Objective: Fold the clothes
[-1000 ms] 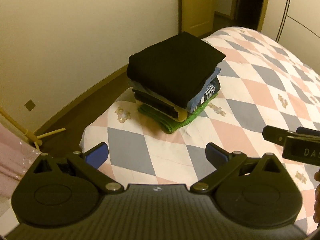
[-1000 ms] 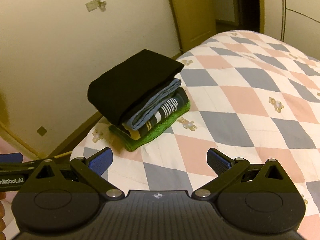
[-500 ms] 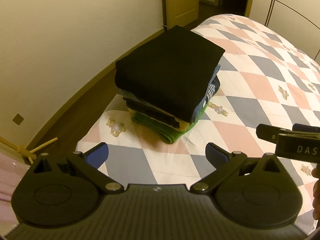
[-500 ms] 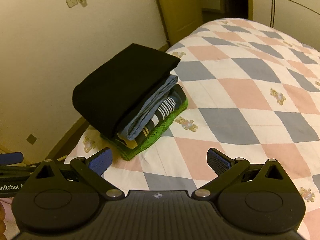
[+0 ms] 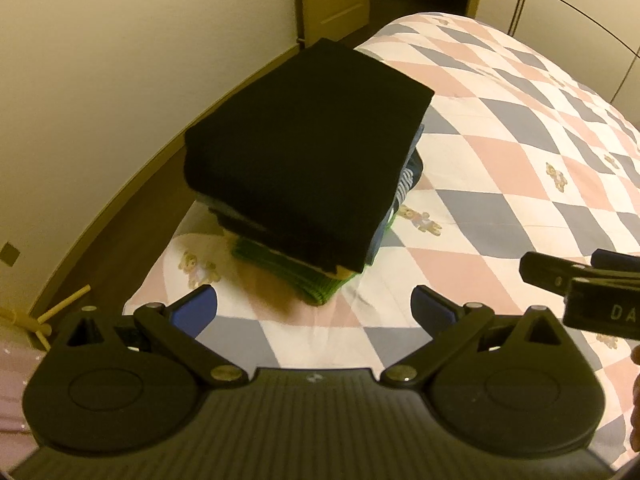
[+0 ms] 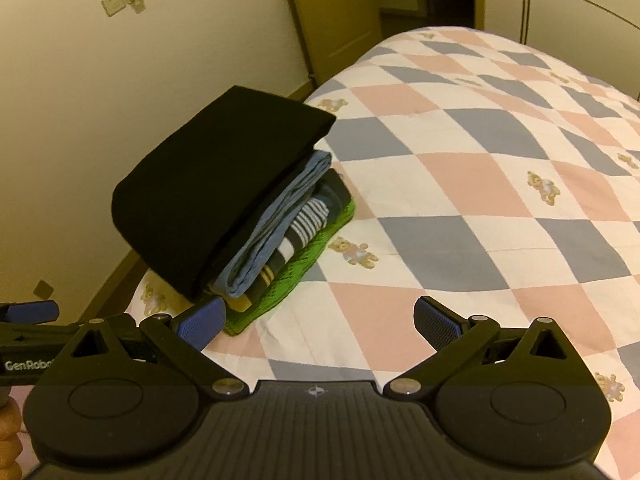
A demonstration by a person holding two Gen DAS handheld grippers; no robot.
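Folded stack (image 5: 304, 164) sits at the bed (image 6: 460, 184) corner nearest the wall. Left tool (image 5: 314, 306) and right tool (image 6: 318, 322) are held wide open, empty. Stack could be toppled floorward if nudged.

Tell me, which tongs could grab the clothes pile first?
Probably the left tongs: they point straight at the pile, open and empty. The right tongs, also open, have it off to their left side.

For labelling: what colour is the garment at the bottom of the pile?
Green garment, a knit-like texture, clearest in the right wrist view.
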